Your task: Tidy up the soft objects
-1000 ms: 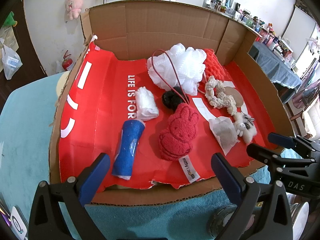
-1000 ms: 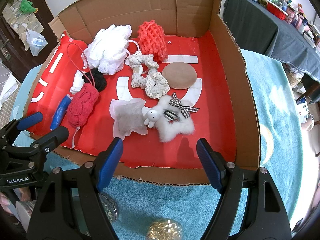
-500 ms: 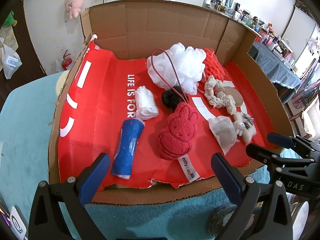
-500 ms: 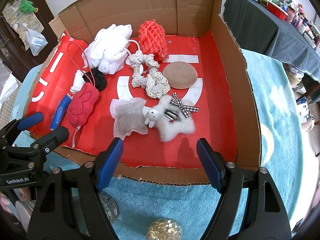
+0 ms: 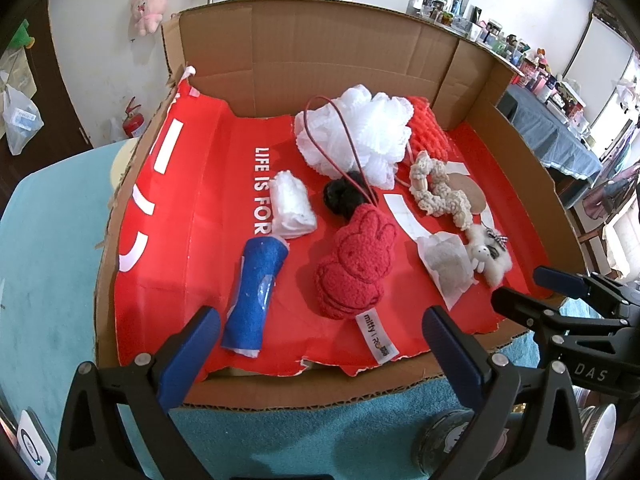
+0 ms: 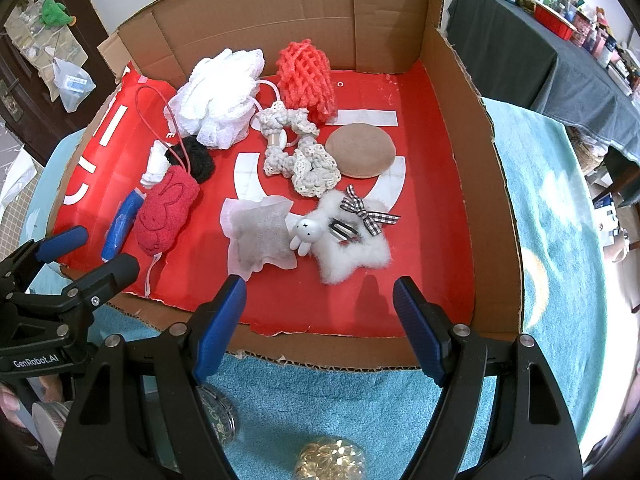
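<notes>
Soft objects sit clustered mid-floor in the cardboard box on its red liner. My left gripper and right gripper both hover spread and empty at the near edge. Risks: the red bunny plush has a cord looping over the white mesh pouf, so lifting one drags the other. The fluffy white clip touches the gauze sachet; a wide pinch grabs both.

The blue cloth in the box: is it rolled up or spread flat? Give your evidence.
Rolled up. The blue cloth forms a tube lying on the red liner, its open end showing.
</notes>
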Demonstrator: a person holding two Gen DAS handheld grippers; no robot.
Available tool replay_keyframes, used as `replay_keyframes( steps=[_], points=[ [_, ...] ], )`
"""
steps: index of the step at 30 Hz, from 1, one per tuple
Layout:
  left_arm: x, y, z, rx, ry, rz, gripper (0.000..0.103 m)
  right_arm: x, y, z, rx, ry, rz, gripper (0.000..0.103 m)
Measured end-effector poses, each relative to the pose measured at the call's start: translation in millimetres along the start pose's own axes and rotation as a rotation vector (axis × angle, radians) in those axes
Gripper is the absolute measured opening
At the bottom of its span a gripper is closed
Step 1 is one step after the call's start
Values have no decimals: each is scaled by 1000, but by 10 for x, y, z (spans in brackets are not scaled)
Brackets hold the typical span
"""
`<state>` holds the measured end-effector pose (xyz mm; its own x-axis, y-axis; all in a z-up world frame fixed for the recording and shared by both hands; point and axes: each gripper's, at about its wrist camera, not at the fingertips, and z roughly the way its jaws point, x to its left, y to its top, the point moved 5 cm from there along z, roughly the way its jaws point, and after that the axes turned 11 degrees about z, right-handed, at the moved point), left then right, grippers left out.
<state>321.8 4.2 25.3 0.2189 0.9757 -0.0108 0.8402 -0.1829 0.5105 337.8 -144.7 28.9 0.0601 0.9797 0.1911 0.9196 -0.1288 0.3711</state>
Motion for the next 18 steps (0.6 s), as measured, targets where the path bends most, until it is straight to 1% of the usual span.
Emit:
replay_keyframes(
  steps=[3, 4, 6, 7, 10, 13, 15, 16, 18],
  points=[
    [27, -9, -42, -11, 28, -10, 103, 6, 14, -59, -23, 17, 4, 75],
    [41, -4, -67, -21, 45, -8, 103, 0, 21, -88, -36, 18, 3, 75],
    [81, -9, -169, -48, 104, -10, 103, -34, 40, -176, -74, 5, 10, 75],
    [99, -15, -219, -56, 113, -14, 103, -49, 40, -226, -83, 11, 18, 75],
    [138, -65, -462, -97, 111, -38, 103, -59, 11, -447, -105, 35, 19, 75],
    [111, -133, -815, -170, 132, -33, 103, -73, -28, -774, -176, 28, -1, 75],
    [42, -234, -1100, -225, 117, -32, 103, -82, -101, -1010, -217, 57, -2, 75],
    [43, -247, -1177, -240, 110, -31, 103, -83, -162, -1121, -232, 73, -1, 75],
    [-55, -378, -1413, -291, 100, -22, 103, -82, -312, -1324, -264, 90, -14, 75]
  ],
)
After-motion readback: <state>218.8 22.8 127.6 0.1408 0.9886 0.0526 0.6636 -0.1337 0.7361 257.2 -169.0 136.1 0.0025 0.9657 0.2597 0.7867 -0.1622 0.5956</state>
